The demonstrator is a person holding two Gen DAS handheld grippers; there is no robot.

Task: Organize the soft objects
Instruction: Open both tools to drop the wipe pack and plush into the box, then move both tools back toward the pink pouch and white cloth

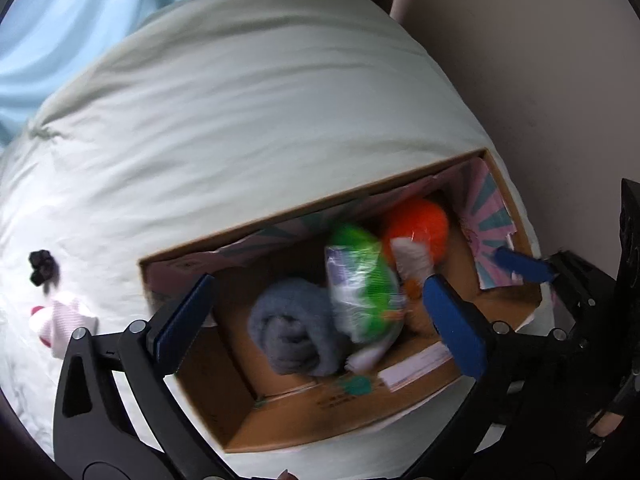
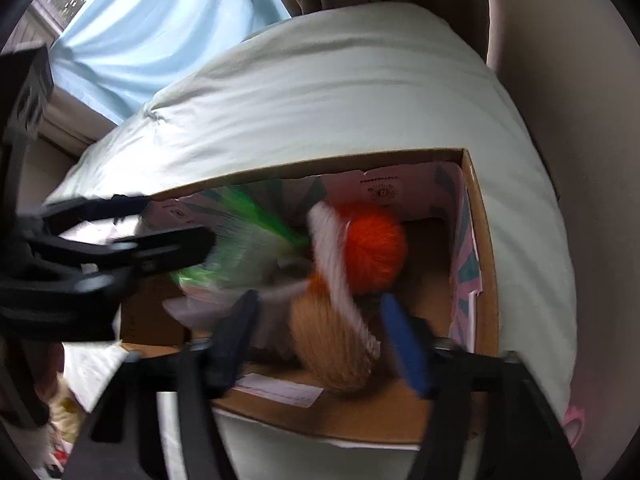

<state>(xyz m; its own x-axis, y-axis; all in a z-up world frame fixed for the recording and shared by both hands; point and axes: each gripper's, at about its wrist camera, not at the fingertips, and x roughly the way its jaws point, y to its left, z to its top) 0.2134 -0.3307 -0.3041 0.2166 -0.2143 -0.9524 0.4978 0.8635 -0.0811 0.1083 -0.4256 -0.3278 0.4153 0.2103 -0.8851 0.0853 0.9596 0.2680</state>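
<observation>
An open cardboard box (image 1: 280,412) sits on a white bed. Inside lie a rolled grey towel (image 1: 292,328), a green plastic packet (image 1: 364,284) and an orange plush ball (image 1: 416,224) with a white ribbed part. My left gripper (image 1: 320,312) hangs open over the box, its blue pads either side of the towel and packet without touching them. My right gripper (image 2: 320,340) is open above the box (image 2: 484,264), with a tan and orange plush toy (image 2: 332,344) lying loose between its fingers. The green packet (image 2: 240,232) is blurred there.
A black scrunchie (image 1: 40,268) and a pink-and-white striped item (image 1: 64,320) lie on the bed (image 1: 240,120) left of the box. A plain wall (image 1: 540,80) runs along the right. Blue curtain (image 1: 60,40) hangs behind. My left gripper (image 2: 172,220) crosses the right wrist view's left side.
</observation>
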